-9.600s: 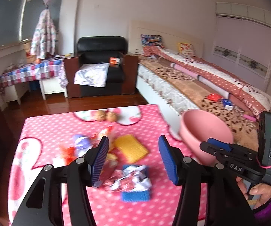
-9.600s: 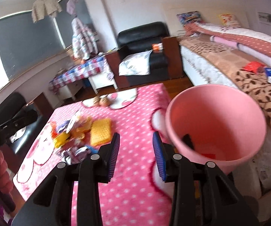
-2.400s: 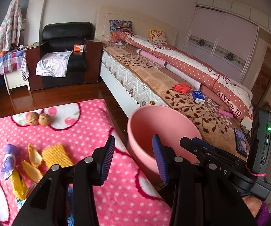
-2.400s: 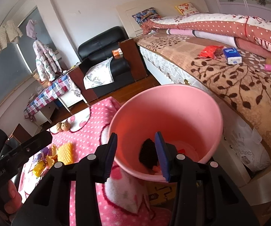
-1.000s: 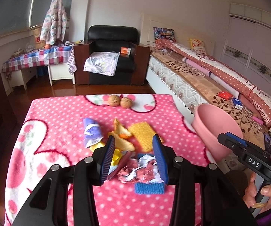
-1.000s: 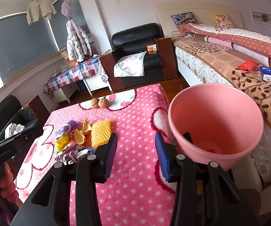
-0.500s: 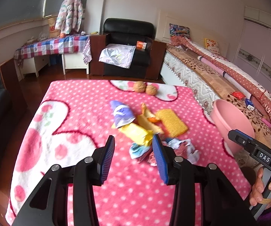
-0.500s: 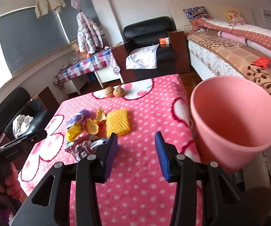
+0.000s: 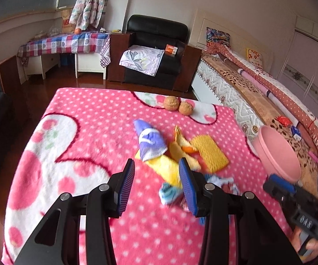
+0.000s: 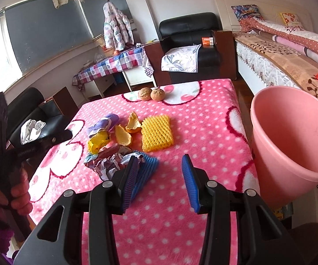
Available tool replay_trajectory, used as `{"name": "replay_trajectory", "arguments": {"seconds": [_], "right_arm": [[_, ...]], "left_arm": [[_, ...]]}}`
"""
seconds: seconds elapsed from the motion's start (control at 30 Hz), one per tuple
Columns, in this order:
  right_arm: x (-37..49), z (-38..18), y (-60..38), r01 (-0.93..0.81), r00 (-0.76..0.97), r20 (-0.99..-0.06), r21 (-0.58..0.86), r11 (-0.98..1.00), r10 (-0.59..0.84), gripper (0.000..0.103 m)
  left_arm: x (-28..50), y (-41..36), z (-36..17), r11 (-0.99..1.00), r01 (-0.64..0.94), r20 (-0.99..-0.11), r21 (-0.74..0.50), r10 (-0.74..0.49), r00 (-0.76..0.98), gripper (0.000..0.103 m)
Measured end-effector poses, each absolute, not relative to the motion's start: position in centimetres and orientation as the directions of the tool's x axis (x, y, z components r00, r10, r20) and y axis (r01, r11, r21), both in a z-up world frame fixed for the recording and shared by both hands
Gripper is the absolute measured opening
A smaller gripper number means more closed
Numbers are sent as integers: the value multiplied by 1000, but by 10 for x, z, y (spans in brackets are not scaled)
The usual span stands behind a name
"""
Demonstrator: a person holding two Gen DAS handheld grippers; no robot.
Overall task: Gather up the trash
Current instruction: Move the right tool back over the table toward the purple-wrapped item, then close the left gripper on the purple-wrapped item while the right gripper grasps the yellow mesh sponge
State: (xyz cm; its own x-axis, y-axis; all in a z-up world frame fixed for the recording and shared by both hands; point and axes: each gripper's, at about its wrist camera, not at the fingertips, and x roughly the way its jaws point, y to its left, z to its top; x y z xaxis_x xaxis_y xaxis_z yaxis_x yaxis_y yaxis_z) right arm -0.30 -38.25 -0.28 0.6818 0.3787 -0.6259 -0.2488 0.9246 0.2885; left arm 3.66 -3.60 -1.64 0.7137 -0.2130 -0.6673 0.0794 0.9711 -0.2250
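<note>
Two grippers, both spread wide, neither holding a thing. My left gripper (image 9: 156, 181) sits low in the centre of its frame, blue pads parted above the pink dotted blanket (image 9: 88, 119), and between the pads I see the yellow wrapper (image 9: 166, 169); whether the right pad touches it I cannot tell, the frame is blurred there. Just above it lies the purple wrapper (image 9: 150, 141), with the orange peel (image 9: 181, 141) and the yellow foam net (image 9: 209, 152) to its right. Crumpled wrappers (image 9: 222, 182) peek out behind the right finger. Two walnuts (image 9: 177, 107) sit touching each other near the blanket's far edge. At the right edge stands the pink bucket (image 9: 278, 156), and below it, lower right, my right gripper (image 9: 291, 201) shows.

From the right wrist view, my right gripper (image 10: 160, 182) also gapes open over bare blanket (image 10: 203, 119), lower centre of frame. Its left finger stands in front of the blue corrugated piece (image 10: 147, 165); contact I cannot make out. The crumpled wrappers (image 10: 108, 162) lie just left of that. The bucket (image 10: 291, 141) fills the right side, beside the blanket's edge. My left hand (image 10: 15, 194) grips its handle at lower left.
</note>
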Motion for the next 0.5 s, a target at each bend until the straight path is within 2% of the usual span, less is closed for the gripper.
{"name": "replay_trajectory", "arguments": {"seconds": [0.37, 0.43, 0.5], "right_arm": [[25, -8, -382, -225, 652, -652, 321, 920, 387, 42], [31, -9, -379, -226, 648, -657, 317, 921, 385, 42], [34, -10, -375, -230, 645, -661, 311, 922, 384, 42]], "left_arm": [[90, -31, -48, 960, 22, -725, -281, -227, 650, 40], [94, -27, -51, 955, 17, -722, -298, -237, 650, 28], [95, -23, -53, 952, 17, -719, -304, -241, 652, 24]]}}
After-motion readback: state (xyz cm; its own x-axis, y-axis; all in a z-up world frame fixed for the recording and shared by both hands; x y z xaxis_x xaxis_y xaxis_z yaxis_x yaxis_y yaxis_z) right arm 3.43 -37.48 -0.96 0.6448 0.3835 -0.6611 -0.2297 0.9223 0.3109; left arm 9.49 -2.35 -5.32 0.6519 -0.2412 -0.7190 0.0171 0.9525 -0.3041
